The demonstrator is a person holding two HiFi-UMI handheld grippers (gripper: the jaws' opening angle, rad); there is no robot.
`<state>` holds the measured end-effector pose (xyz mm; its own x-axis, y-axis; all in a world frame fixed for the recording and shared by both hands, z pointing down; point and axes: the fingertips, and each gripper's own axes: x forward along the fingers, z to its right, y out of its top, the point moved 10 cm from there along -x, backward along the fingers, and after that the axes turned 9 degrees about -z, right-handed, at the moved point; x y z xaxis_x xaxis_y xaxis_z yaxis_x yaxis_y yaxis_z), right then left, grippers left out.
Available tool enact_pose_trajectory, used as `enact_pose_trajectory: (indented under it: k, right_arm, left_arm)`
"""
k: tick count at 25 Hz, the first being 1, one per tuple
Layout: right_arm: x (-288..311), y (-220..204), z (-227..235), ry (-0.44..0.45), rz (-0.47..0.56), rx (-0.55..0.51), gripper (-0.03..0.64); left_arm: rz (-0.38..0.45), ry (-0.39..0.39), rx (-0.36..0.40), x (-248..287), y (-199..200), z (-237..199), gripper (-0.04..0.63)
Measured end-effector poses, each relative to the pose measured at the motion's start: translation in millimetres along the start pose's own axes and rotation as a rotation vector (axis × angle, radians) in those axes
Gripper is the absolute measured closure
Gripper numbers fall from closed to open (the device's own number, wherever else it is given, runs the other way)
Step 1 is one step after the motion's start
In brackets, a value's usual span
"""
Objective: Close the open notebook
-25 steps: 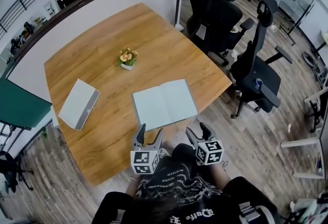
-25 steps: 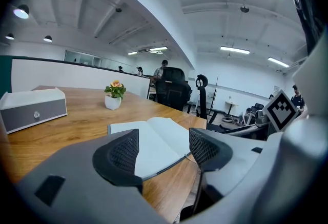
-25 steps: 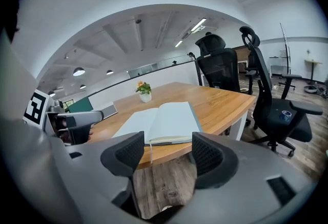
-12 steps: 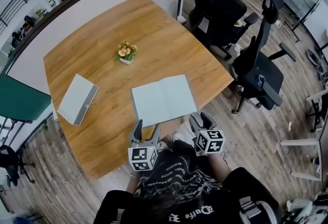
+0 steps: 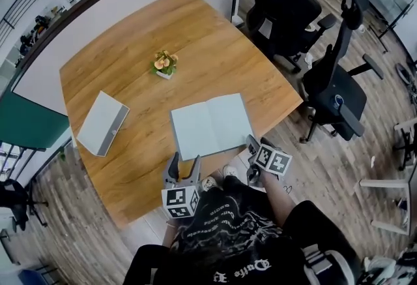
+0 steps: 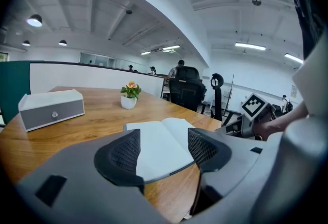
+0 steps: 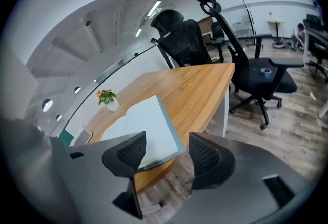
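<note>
The open notebook [image 5: 212,124] lies flat with pale pages up, near the front edge of the wooden table [image 5: 195,36]. My left gripper [image 5: 183,162] hovers over the table edge just short of the notebook's left page, open and empty. My right gripper [image 5: 257,145] is off the table edge by the notebook's right front corner, rolled sideways. Its jaws are opening with nothing between them. In the left gripper view the notebook [image 6: 160,152] shows beyond the open jaws [image 6: 163,141]. In the right gripper view the notebook's corner [image 7: 148,121] lies ahead of the jaws [image 7: 164,147].
A small potted flower [image 5: 164,63] stands mid-table. A grey-white box [image 5: 101,122] sits at the table's left. A white partition [image 5: 130,6] bounds the far side. Black office chairs [image 5: 287,3] [image 5: 335,91] stand to the right on the wood floor.
My right gripper has moved toward the table edge by the notebook's right front corner and rolled sideways. The left gripper has hardly shifted.
</note>
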<state>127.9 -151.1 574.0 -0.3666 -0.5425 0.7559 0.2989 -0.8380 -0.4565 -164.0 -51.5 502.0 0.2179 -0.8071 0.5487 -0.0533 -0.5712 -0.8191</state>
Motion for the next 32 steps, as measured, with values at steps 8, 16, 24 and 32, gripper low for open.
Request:
enact_pose_trajectory:
  k: [8,16,24,32]
  right_arm:
    - [17,-1,0,-0.114,-0.062,0.028,0.362]
    - [23,-5,4,-0.096,-0.08,0.071,0.405]
    - [20,-7,-3,-0.147,-0.055,0.104,0.445]
    - [9,-7,-3,-0.194,0.004,0.078,0.601]
  left_arm:
    - [0.008,0.063,-0.037,-5,0,-16,0.292]
    - [0.007,0.098,-0.062,-6,-4,-24,0.327]
    - [-0.011,0.118,-0.044,-2,-5,-28,0.339]
    - [-0.018,0.111,-0.047,3,-6,-28,0.339]
